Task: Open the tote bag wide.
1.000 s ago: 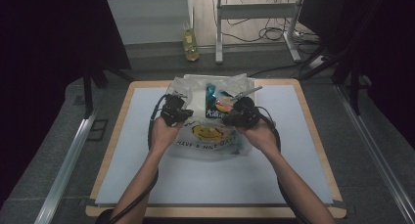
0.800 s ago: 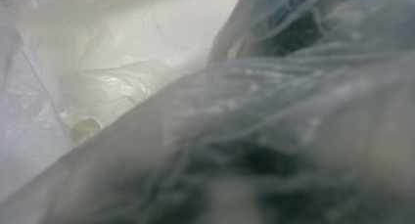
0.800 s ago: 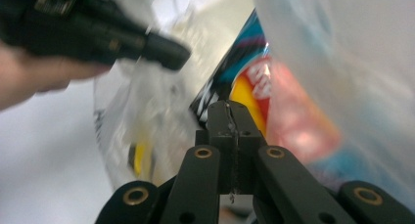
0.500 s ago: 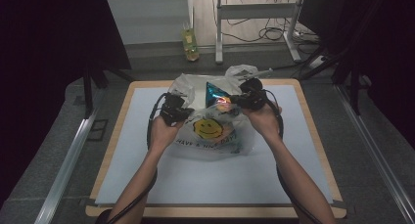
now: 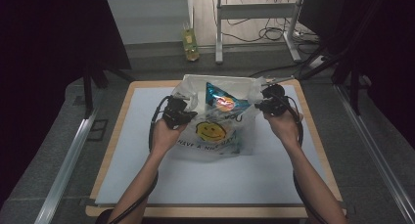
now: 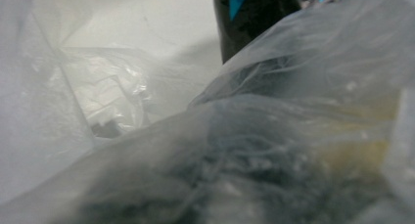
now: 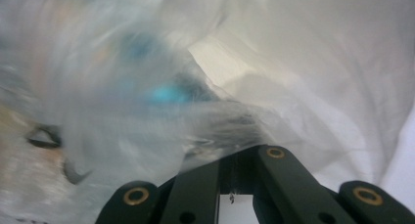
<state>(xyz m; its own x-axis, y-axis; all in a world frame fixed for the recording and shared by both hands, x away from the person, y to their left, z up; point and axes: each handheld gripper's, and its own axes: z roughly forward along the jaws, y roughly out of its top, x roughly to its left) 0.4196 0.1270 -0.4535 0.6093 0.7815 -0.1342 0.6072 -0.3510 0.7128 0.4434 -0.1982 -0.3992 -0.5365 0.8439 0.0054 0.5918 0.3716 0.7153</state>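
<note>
Plastic bag [image 5: 220,131], translucent, crinkled, yellow smiley print, teal packet [image 5: 222,98] inside

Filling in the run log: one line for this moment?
left gripper: shut on plastic bag | right gripper: shut on plastic bag | snack packet: inside bag

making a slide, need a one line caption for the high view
Two hand-held grippers, left gripper and right gripper, hold open a clear smiley-face plastic bag containing a snack packet.
</note>
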